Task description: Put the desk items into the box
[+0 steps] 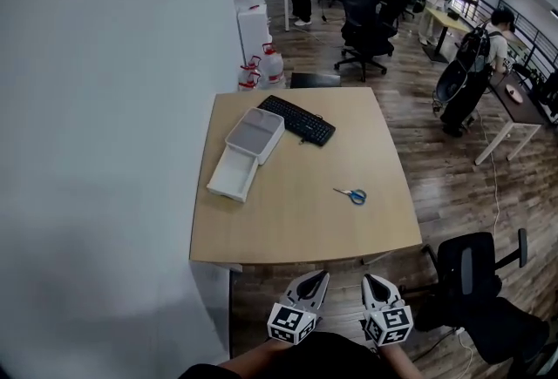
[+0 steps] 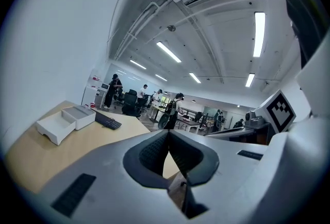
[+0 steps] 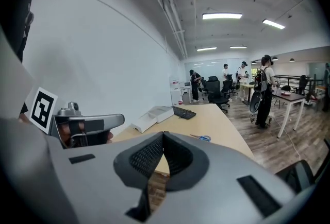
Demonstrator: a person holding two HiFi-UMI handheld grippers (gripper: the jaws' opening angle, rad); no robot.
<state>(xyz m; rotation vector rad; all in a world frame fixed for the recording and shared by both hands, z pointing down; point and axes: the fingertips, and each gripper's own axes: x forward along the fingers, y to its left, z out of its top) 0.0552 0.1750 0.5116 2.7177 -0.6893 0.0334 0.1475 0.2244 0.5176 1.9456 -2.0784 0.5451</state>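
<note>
A wooden desk (image 1: 296, 220) stands against the white wall. On it lie a white box (image 1: 234, 174) with its grey-topped lid (image 1: 255, 134) resting at its far end, a black keyboard (image 1: 296, 119) and blue-handled scissors (image 1: 351, 194). Both grippers hover short of the desk's near edge: my left gripper (image 1: 317, 276) and right gripper (image 1: 375, 279) are side by side, each shut with nothing between the jaws. The box (image 2: 55, 126) and keyboard (image 2: 108, 122) show in the left gripper view; the scissors (image 3: 201, 138), box (image 3: 144, 123) and keyboard (image 3: 184, 112) show in the right gripper view.
A black office chair (image 1: 475, 277) stands right of the desk's near corner. Another black chair (image 1: 364, 33) and several people stand further back. Water jugs (image 1: 261, 68) and a white cabinet (image 1: 253, 24) sit beyond the desk's far end by the wall.
</note>
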